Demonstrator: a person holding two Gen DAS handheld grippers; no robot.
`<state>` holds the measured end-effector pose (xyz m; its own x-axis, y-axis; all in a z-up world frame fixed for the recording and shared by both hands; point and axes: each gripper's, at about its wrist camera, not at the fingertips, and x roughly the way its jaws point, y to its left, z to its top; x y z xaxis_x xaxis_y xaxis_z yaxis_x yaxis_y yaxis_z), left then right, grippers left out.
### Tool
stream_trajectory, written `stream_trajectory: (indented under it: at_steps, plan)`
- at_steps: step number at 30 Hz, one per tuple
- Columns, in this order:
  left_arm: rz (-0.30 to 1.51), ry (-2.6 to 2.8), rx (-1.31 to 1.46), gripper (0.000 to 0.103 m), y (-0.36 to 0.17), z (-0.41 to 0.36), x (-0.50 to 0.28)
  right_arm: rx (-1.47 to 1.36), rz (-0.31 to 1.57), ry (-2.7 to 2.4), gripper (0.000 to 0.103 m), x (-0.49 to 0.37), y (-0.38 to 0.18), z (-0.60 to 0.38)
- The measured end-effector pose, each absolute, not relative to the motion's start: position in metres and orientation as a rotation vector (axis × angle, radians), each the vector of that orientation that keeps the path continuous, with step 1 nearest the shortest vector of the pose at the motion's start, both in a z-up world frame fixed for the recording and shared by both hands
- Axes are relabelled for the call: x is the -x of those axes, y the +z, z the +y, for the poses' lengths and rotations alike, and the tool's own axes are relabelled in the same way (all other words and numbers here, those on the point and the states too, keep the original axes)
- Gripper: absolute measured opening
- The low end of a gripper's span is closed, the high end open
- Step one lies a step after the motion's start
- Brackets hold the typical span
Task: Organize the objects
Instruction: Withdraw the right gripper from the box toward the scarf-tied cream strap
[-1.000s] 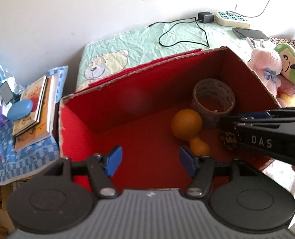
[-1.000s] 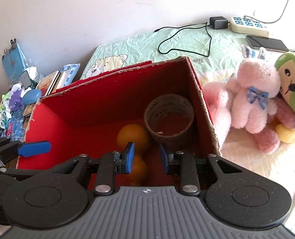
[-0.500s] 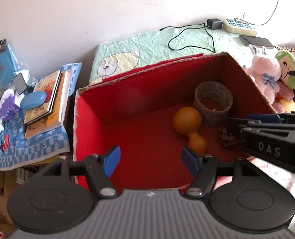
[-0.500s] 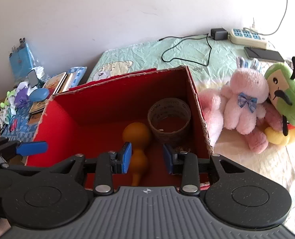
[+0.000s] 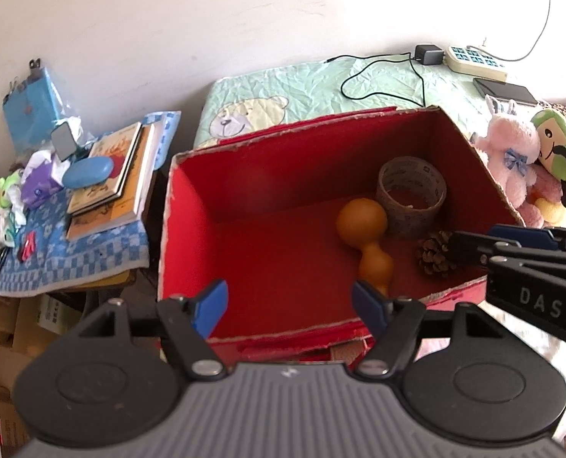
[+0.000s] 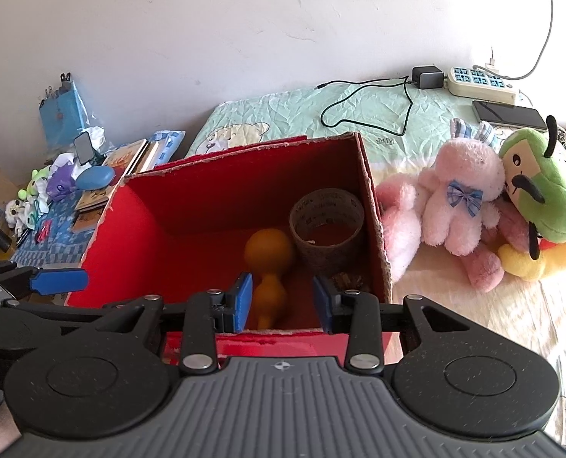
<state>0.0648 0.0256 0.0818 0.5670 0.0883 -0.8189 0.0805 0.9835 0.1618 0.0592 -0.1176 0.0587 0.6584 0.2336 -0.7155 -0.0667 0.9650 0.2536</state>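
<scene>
Landmark: red box [image 5: 191, 206], open top, on bed. Inside, far right corner: tape roll [image 5: 411, 195] upright on edge. Orange gourd [image 5: 366, 236] just left of roll, touching it, lying on box floor. Pine cone [image 5: 435, 253] at near right wall, in front of roll. L gripper [image 5: 290, 307] above box near wall, jaws just been opening, wide apart, nothing btwn. R gripper [image 5: 523, 244] in from right, over box right wall beside cone; its jaw gap not readable. Books [image 5: 115, 175] left of box, well apart. Pink plush [image 5: 511, 160] right of box.
</scene>
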Motion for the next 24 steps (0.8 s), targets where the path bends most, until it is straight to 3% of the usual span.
stream_trajectory:
  at_steps: [24]
  plan:
    - [1.041,0.061,-0.178,0.080,0.067,0.017,-0.033,-0.219,0.878,0.236,0.038,-0.031,0.044,-0.123]
